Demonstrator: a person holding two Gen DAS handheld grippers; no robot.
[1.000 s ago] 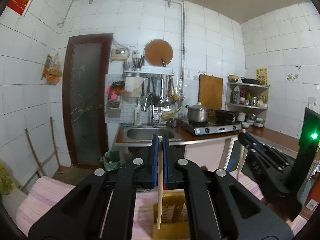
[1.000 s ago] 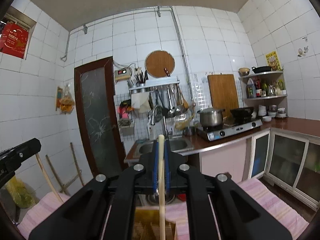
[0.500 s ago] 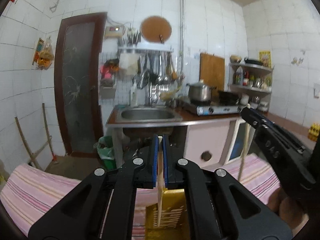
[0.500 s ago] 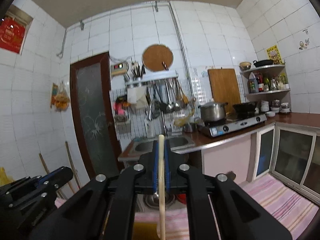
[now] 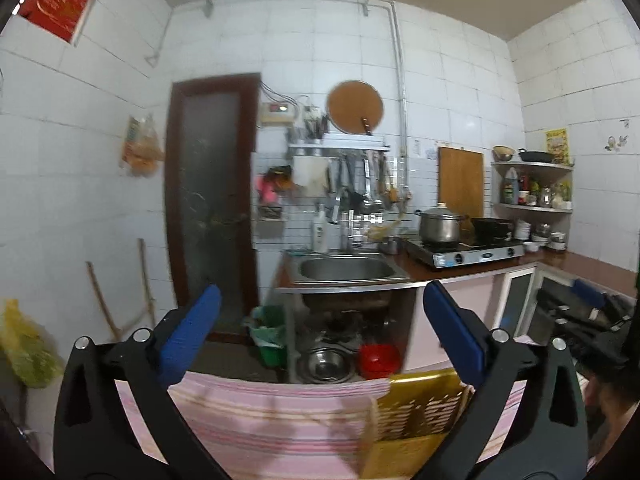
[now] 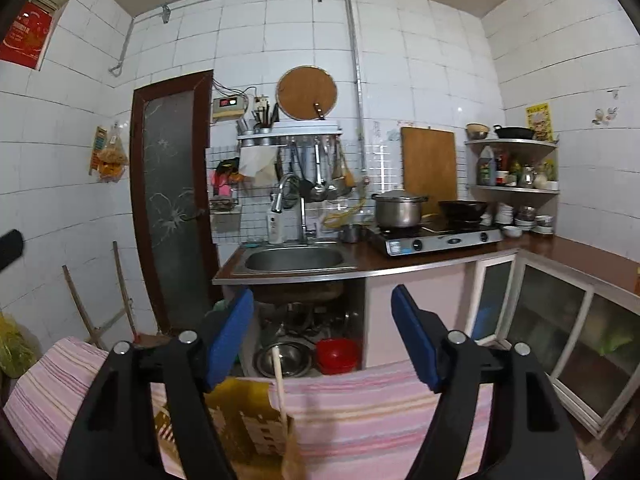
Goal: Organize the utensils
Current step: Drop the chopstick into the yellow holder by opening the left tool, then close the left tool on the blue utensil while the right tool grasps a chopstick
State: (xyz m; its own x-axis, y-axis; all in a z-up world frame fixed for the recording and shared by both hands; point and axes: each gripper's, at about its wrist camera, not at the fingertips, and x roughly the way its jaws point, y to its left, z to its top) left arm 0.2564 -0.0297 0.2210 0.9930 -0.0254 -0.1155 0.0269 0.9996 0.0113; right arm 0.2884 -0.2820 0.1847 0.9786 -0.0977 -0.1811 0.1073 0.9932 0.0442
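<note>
Right wrist alone shows a chopstick [image 6: 279, 380] standing in the yellow basket [image 6: 244, 420].

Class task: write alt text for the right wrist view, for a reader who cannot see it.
Open tongs frame a wooden chopstick standing in a yellow slotted holder on a pink striped cloth. Behind are a kitchen sink and stove.

Tabletop [image 6: 360, 412] covered by pink striped cloth [image 5: 280, 420]. Yellow slotted utensil holder [image 6: 256, 428] stands directly on cloth near front edge; wooden chopstick [image 6: 280, 384] upright inside it.
</note>
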